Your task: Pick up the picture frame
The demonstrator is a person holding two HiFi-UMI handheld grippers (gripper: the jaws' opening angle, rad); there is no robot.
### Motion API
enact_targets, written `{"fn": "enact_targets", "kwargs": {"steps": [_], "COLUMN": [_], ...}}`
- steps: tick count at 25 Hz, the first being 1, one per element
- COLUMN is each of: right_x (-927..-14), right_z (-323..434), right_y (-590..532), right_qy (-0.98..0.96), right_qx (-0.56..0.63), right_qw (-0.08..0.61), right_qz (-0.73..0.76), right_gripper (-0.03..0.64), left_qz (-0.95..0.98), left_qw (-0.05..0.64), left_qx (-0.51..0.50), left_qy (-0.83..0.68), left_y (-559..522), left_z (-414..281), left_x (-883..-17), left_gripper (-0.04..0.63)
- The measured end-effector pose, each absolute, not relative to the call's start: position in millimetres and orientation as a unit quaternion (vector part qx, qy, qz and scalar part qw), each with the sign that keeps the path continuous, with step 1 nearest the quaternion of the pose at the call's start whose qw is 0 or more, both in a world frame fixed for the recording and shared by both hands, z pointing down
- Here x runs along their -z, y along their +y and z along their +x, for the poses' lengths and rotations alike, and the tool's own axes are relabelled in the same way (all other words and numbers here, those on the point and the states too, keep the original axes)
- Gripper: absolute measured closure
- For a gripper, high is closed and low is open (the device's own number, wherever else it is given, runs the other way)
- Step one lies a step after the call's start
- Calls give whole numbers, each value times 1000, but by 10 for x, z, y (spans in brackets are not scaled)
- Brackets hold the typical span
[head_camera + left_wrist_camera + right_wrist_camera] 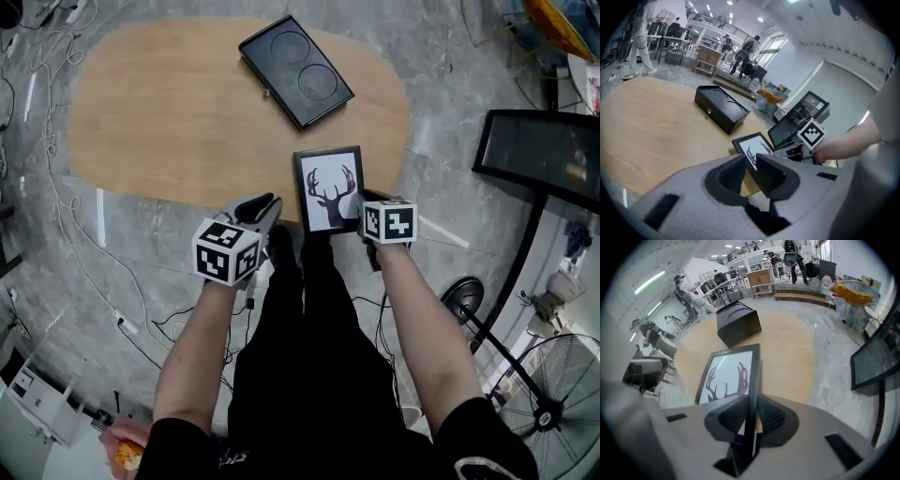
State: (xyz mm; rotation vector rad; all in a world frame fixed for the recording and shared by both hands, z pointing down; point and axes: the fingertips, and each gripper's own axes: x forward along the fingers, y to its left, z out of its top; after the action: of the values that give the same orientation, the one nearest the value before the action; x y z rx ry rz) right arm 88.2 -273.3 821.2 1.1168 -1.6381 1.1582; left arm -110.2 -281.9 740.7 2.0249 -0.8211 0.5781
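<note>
Frame, flat black-edged rectangle, pinched in right gripper.

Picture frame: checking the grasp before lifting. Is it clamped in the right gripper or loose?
Clamped: both fingers of the right gripper press on the edge of the picture frame between them.

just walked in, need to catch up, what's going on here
A person is working with a gripper in each hand. The right gripper has its fingers clamped on the right edge of the antler-print picture frame, holding it over the near edge of the wooden table. The left gripper sits beside the frame, fingers slightly apart, gripping nothing.
</note>
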Motion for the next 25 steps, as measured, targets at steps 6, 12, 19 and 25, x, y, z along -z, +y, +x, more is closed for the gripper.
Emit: {"fn": "enact_targets", "kwargs": {"steps": [6, 12, 19, 25], "right_x": [-7792, -7269, -6604, -6139], "right_z": [780, 620, 392, 245], "right_y": [-2916, -3056, -3125, -3180], "right_qy": [-676, -707, -742, -768], "right_qx": [-461, -462, -452, -433], "right_qw": [366, 308, 259, 239], "right_qz": [443, 438, 423, 407], "right_gripper": [546, 546, 546, 546], "left_qz": [816, 828, 836, 845], "left_qw": [435, 428, 428, 424], "left_qx": [-212, -194, -168, -147], "left_qy": [-316, -306, -300, -291], "left_y": [-2896, -2997, -3086, -3101], "left_z": [-1044, -994, -940, -879], "left_x": [-7150, -6827, -6370, -6016], "left_gripper": [438, 389, 313, 353]}}
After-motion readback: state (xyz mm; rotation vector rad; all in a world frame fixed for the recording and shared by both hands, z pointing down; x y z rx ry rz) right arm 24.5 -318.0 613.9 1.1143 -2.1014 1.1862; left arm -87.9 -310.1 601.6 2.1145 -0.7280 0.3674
